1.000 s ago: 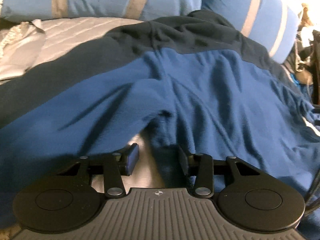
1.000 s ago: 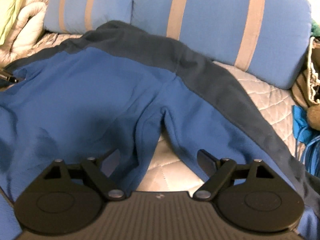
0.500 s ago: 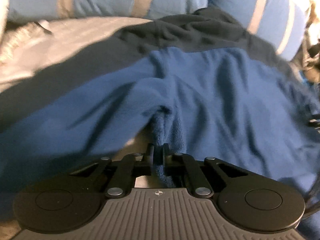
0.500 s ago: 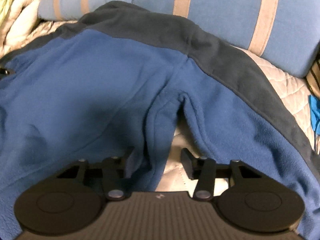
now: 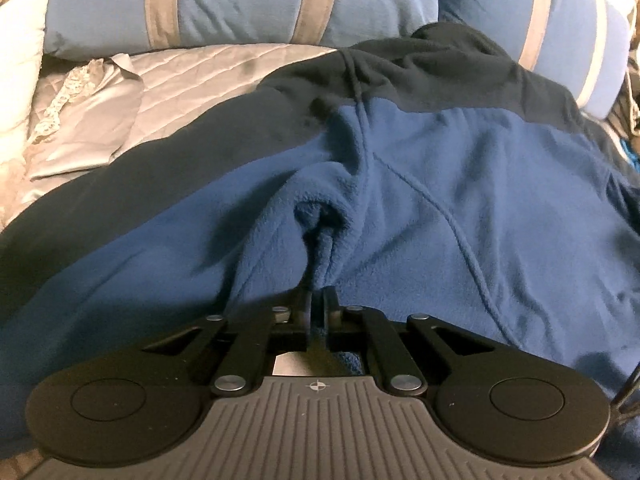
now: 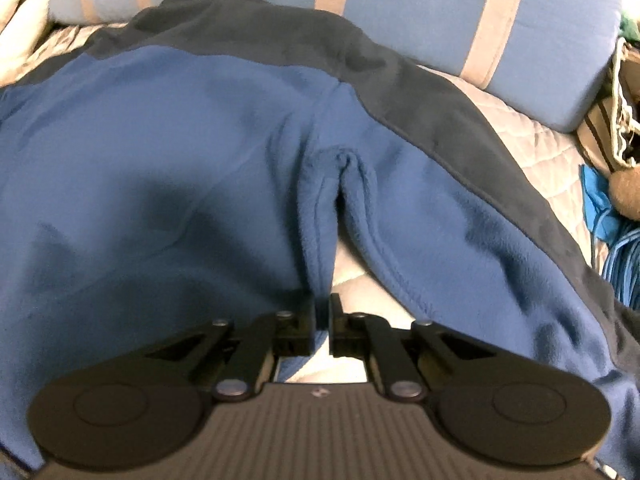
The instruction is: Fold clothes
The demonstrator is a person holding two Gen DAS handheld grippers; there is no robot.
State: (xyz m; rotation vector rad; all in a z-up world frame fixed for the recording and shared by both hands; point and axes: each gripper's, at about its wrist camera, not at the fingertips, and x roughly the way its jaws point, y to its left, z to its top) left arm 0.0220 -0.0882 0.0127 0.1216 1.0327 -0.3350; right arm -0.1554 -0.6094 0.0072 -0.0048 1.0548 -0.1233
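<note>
Both grippers closing since earlier: left gripper (image 5: pixel 318 300) and right gripper (image 6: pixel 322 310) now pinching blue fleece jacket (image 5: pixel 440 208) armpit seams ahead, on bed. Thin pinches risking slipping when lifting.

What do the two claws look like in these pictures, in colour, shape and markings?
The left claw and the right claw look alike: two flat black fingers on black linkage bars with silver rivets, hinged to two round black discs. Between the discs sits a grey ribbed plate bearing a small crosshair mark. A thin dark cable shows at the right edge of the left view. No sleeve or hand is visible.
</note>
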